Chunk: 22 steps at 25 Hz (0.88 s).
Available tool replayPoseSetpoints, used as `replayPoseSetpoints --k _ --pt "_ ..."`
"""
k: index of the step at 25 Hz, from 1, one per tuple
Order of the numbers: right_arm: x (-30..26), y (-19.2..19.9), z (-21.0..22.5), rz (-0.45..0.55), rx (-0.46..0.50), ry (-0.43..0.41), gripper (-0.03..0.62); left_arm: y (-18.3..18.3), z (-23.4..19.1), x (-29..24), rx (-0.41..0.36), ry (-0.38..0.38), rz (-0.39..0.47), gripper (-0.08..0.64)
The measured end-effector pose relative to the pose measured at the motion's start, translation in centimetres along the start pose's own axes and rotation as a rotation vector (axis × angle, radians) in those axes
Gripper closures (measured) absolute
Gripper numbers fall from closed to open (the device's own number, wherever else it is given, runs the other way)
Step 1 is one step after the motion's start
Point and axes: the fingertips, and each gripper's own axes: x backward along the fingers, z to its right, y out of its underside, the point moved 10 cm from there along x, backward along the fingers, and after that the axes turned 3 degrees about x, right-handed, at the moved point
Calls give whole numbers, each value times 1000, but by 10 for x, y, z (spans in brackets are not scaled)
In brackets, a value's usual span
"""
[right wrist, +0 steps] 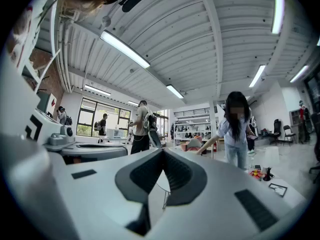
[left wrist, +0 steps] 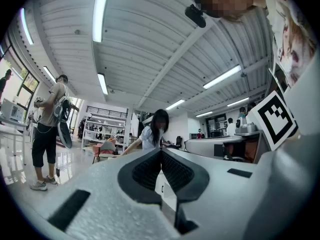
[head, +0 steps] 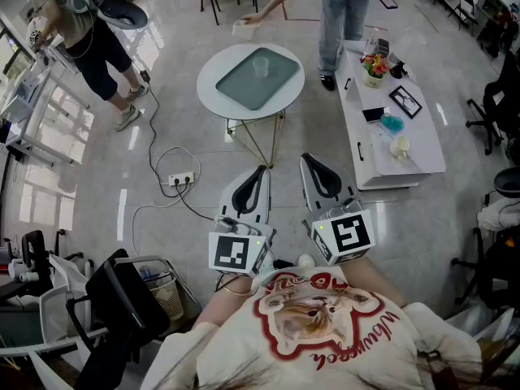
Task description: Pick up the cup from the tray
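The cup [head: 261, 66] could be knocked off the tray [head: 240, 88] if the closed, empty left gripper [head: 257, 177] and right gripper [head: 315, 173] are not opened first.

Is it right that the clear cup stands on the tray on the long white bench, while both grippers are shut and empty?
One detail is off. The head view shows the cup standing on the tray on the round white table instead. The left gripper and the right gripper are shut and empty, as you said.
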Motion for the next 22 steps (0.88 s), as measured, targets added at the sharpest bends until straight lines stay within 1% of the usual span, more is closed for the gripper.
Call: replayPoseSetpoints --k 9,13,22 --pt "-5 3 -7 -3 -2 -28 568 2 -5 3 6 -12 -7 545" --pt "-7 5 -7 -9 -10 -25 568 3 -6 3 6 0 -4 545" --pt "-8 8 -8 -5 -12 -22 568 8 -10 5 14 -1 -18 545"
